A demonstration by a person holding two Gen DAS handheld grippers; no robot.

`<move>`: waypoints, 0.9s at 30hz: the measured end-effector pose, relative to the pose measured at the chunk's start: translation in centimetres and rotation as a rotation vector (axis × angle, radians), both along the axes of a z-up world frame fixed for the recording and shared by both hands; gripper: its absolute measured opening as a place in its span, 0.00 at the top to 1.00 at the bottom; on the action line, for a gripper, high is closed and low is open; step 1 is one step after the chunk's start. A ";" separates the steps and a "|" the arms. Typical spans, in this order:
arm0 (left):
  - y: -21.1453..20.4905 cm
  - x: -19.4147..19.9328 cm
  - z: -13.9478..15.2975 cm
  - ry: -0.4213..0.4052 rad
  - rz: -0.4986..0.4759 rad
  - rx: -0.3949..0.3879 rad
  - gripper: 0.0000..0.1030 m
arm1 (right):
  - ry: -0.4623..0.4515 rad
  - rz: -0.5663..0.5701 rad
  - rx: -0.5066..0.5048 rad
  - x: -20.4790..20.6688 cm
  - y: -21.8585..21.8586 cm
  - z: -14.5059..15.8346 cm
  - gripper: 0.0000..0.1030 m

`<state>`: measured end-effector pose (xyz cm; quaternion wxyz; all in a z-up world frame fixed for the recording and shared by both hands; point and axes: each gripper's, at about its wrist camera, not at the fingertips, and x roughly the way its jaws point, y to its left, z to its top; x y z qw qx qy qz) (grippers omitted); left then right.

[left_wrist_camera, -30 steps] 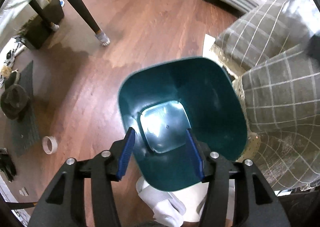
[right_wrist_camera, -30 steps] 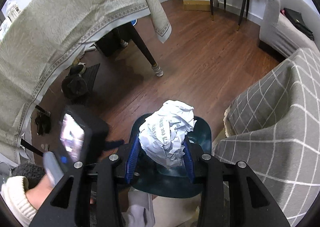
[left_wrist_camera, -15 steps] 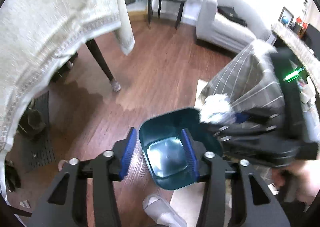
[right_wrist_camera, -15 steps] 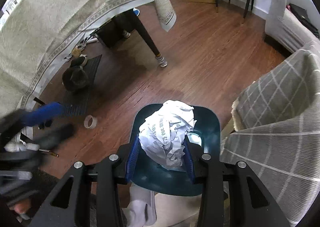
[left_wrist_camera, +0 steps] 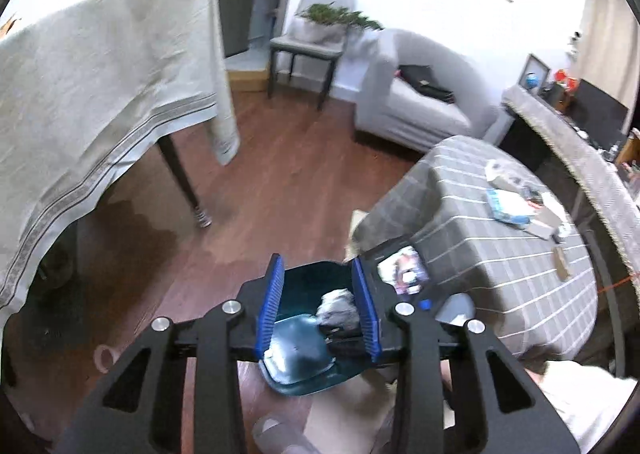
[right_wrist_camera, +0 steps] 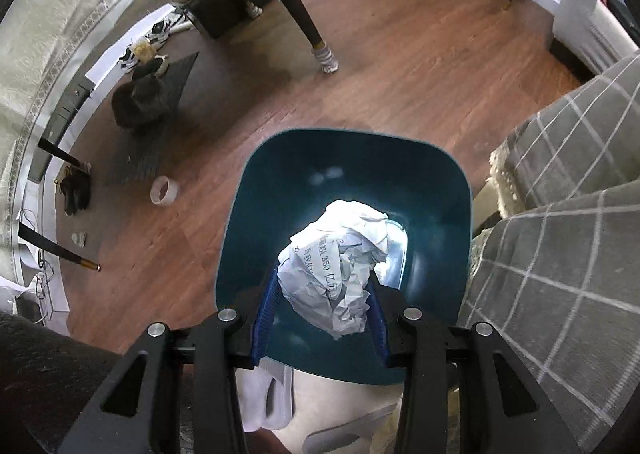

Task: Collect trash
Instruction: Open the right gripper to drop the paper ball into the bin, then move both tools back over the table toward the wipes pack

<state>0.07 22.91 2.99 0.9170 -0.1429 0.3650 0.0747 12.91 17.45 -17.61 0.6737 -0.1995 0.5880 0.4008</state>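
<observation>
A dark teal trash bin (right_wrist_camera: 348, 174) stands open on the wooden floor beside a grey checked table. My right gripper (right_wrist_camera: 320, 294) is shut on a crumpled white paper ball (right_wrist_camera: 340, 266) with printed text and holds it just over the bin's mouth. In the left wrist view the bin (left_wrist_camera: 304, 358) lies low between the fingers, with the paper ball (left_wrist_camera: 338, 308) and the right gripper over it. My left gripper (left_wrist_camera: 318, 308) is open and empty, raised well above the bin.
A cloth-draped table (left_wrist_camera: 100, 102) stands left with a dark leg (right_wrist_camera: 298, 18). A tape roll (right_wrist_camera: 163, 191) lies on the floor left of the bin. The grey checked table (left_wrist_camera: 520, 238) carries small items. A grey sofa (left_wrist_camera: 416, 98) is at the back.
My left gripper has risen and tilted up, away from the bin. My right gripper has moved down, bringing the paper ball close over the bin's mouth.
</observation>
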 end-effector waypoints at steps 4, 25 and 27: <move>-0.1 0.4 -0.3 0.022 0.015 -0.018 0.64 | 0.013 0.018 -0.029 -0.4 0.2 -1.2 0.59; -0.7 -0.2 1.6 -0.034 0.062 0.038 0.56 | 0.011 0.039 0.035 -0.9 0.1 1.4 0.35; -0.7 -0.3 2.4 -0.053 0.072 0.037 0.56 | -0.029 0.044 0.092 -1.1 0.2 4.2 0.35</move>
